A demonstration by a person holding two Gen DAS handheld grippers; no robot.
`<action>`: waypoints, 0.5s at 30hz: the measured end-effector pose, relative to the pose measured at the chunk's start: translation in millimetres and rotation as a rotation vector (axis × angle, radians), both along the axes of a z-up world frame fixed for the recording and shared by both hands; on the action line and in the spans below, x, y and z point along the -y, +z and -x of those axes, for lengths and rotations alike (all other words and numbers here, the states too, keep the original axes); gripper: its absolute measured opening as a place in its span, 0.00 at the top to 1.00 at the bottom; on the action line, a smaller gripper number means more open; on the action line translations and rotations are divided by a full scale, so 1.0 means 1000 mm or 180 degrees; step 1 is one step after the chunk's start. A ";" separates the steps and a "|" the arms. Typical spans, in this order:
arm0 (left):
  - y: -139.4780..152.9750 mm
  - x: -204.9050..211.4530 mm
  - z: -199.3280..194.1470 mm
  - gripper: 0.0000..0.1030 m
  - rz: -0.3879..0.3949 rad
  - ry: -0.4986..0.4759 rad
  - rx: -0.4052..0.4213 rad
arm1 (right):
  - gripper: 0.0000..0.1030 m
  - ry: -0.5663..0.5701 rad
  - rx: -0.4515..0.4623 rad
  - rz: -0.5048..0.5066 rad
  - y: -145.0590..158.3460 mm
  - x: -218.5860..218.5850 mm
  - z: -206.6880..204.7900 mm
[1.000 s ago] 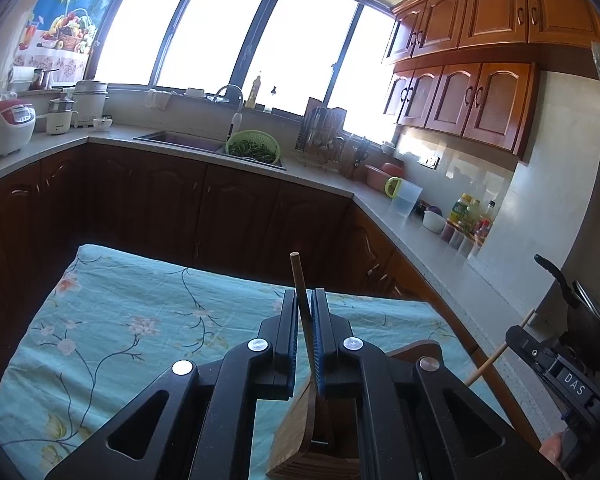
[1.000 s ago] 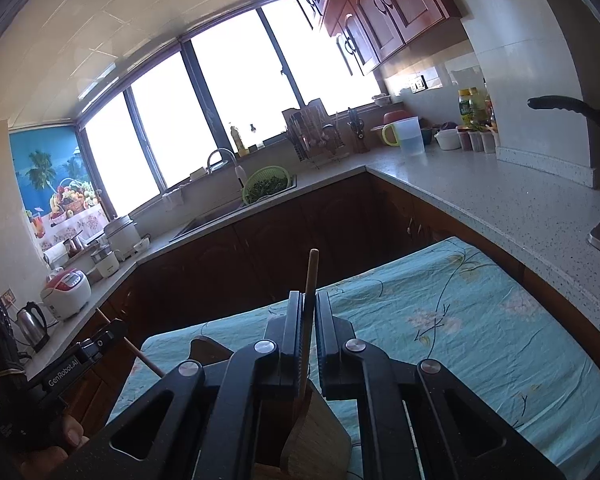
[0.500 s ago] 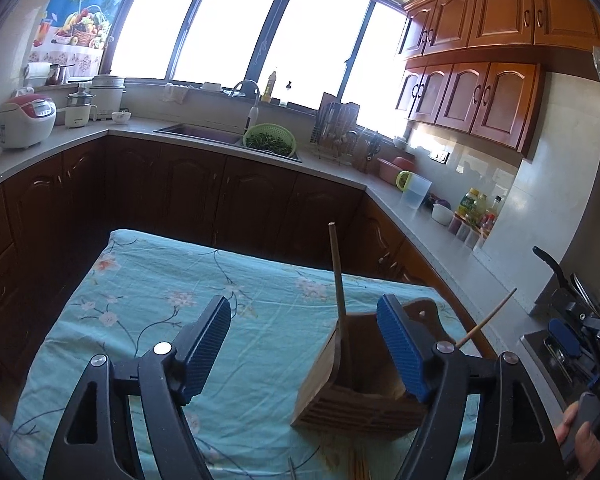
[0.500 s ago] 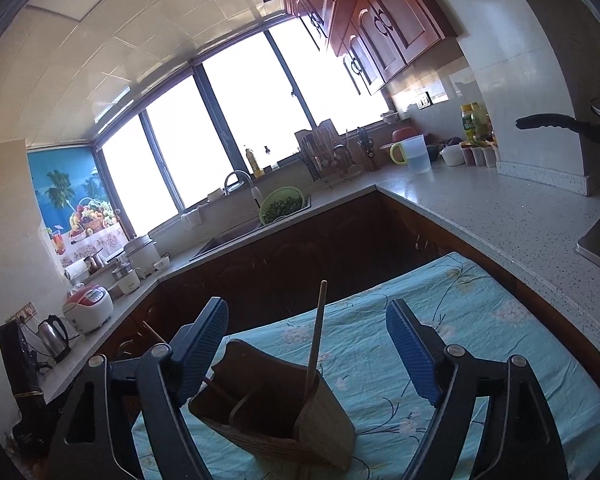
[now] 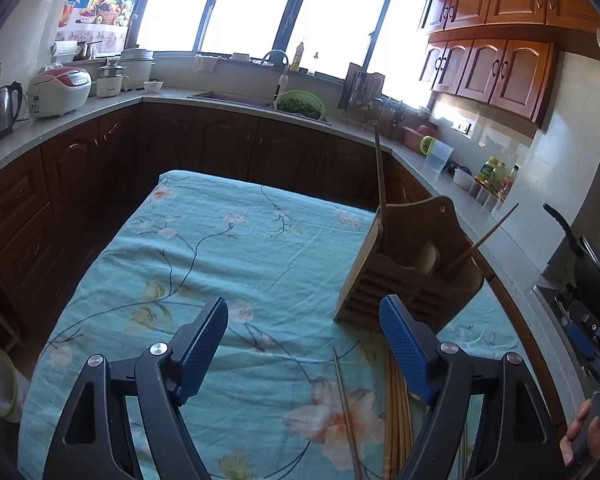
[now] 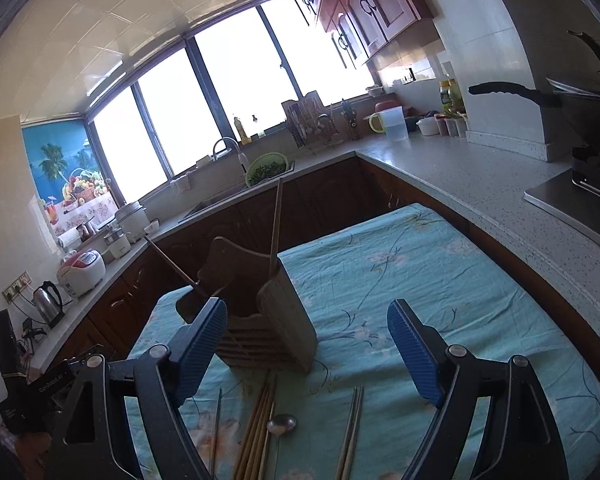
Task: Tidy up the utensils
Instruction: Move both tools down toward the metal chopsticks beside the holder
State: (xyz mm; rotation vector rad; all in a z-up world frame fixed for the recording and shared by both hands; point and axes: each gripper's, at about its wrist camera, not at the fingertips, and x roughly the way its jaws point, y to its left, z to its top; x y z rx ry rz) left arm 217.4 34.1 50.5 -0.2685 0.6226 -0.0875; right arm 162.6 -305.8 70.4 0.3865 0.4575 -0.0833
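Left gripper: jaws are spread wide and have just been opening; nothing is held between the blue pads. Only the floral tablecloth is seen in the gap, with one thin metal chopstick lying on it just below.

Right gripper: jaws are likewise spread wide and nothing is clamped. The wooden utensil holder is framed in the gap toward the left pad, but it cannot be told whether that pad touches it.

The holder is stood upright on the tablecloth, right of centre in the left wrist view. Two wooden chopsticks are seated in it: one near-upright at the front corner, one leaned outward from the far compartment. A pale rounded utensil head is also seen inside in the left view; which compartment cannot be told.

Loose items are laid on the cloth in front of the holder: a bundle of wooden chopsticks, a metal spoon beside them, a metal chopstick pair to the right, and a single metal stick to the left.
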 end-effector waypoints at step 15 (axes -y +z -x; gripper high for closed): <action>-0.029 0.028 0.031 0.24 -0.0140 -0.0029 -0.0511 | 0.18 0.0026 -0.0470 -0.0047 -0.069 -0.006 0.041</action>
